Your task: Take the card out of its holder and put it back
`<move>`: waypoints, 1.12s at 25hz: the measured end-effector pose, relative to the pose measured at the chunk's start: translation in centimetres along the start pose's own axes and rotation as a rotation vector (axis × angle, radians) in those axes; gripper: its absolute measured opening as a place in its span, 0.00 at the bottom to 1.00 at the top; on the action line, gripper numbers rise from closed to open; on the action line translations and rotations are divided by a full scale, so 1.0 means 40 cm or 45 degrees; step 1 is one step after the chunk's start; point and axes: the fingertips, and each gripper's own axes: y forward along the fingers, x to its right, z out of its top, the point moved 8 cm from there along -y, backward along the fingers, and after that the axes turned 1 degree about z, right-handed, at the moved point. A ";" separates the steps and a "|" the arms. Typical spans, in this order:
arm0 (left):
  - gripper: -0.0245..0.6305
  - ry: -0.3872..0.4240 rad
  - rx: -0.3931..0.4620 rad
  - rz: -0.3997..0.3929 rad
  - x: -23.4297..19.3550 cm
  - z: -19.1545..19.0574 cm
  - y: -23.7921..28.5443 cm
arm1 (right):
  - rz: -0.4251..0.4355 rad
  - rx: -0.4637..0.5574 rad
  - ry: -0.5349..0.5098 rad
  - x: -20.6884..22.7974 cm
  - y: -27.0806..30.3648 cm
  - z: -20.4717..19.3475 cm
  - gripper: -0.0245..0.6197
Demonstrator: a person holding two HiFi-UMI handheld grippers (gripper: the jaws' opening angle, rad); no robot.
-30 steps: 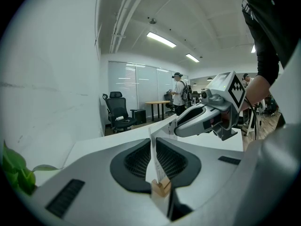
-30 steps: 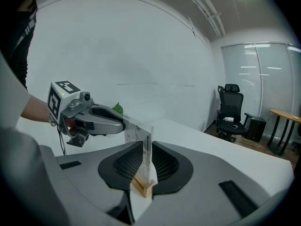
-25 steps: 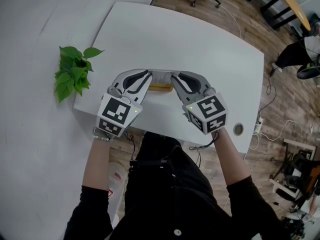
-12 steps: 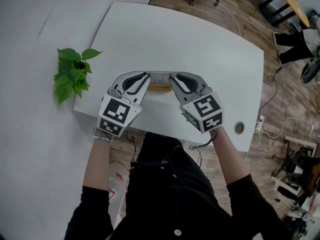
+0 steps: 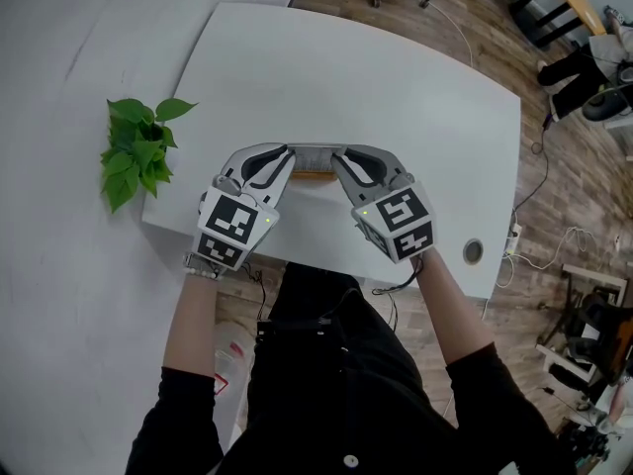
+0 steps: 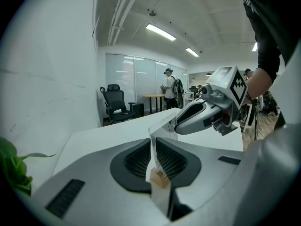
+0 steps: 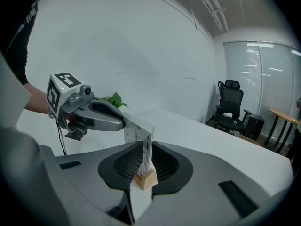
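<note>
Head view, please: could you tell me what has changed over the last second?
The right gripper has edged slightly toward the left gripper, and both seem a touch lower. Nothing was taken or let go: each stays shut on an end of the card, wooden holder beneath it. The plant and table are unchanged.

Probably an office: swivel chair (image 6: 114, 102), glass partitions (image 6: 129, 79), white desk (image 5: 386, 87).

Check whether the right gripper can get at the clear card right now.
Yes, apparently: the right gripper is shut on one end of the card, the left gripper holds the other end, and nothing blocks it.
</note>
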 end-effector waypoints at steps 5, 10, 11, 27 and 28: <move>0.11 -0.001 -0.011 -0.003 0.003 -0.008 0.008 | -0.001 -0.019 -0.007 0.003 0.003 -0.011 0.17; 0.11 -0.007 -0.016 -0.001 0.005 -0.017 0.012 | -0.001 -0.031 -0.016 0.003 0.007 -0.018 0.17; 0.11 -0.010 -0.013 0.000 0.005 -0.017 0.013 | -0.001 -0.030 -0.015 0.003 0.007 -0.018 0.17; 0.11 -0.042 0.006 0.042 0.002 -0.028 0.032 | -0.033 -0.028 -0.019 0.007 0.021 -0.028 0.18; 0.11 -0.042 0.007 0.047 0.002 -0.026 0.033 | -0.035 -0.026 -0.017 0.008 0.021 -0.028 0.18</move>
